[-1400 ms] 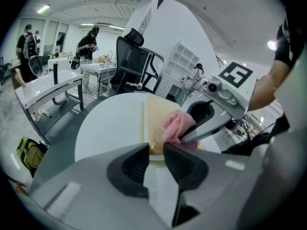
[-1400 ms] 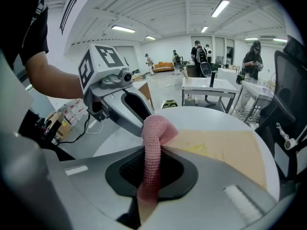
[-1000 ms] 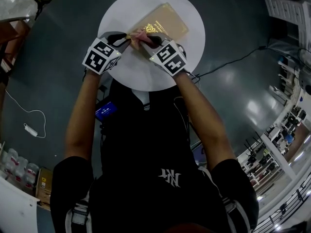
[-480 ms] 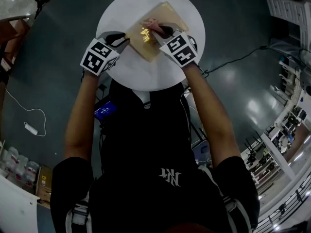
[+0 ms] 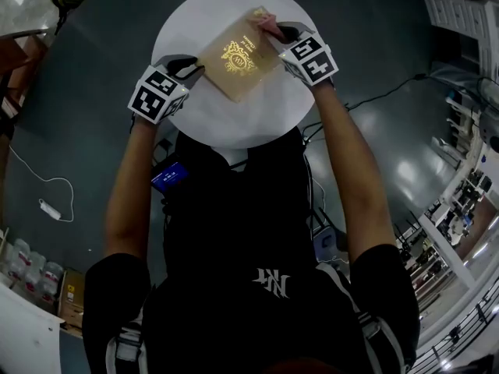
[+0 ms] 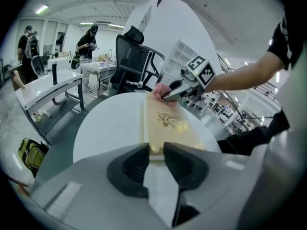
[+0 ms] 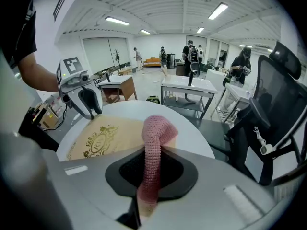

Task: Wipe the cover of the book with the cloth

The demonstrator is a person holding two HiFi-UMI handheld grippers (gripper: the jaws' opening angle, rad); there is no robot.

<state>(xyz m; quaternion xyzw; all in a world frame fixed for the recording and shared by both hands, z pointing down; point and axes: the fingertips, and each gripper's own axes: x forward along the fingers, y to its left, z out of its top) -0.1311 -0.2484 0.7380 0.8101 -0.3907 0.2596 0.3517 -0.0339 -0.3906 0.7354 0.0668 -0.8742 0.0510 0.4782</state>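
Observation:
A tan book (image 5: 238,59) with a gold emblem lies on the round white table (image 5: 210,119). My left gripper (image 5: 195,67) grips the book's near-left corner; in the left gripper view its jaws (image 6: 154,150) stand on either side of that edge of the book (image 6: 168,123), pressing on it. My right gripper (image 5: 273,28) is shut on a pink knitted cloth (image 7: 158,128), which rests on the far right corner of the cover (image 7: 108,135). The left gripper view shows the cloth (image 6: 160,89) under the right gripper (image 6: 173,86).
The book's far corner lies close to the table's rim (image 7: 158,107). A black office chair (image 7: 278,104) stands just past the table, with white desks (image 7: 189,87) and several people beyond. A cable (image 5: 382,92) and a power strip (image 5: 48,207) lie on the dark floor.
My right gripper has carried the cloth across the cover, from the near-left corner beside the left gripper to the far right corner. The left gripper and the book have stayed put.

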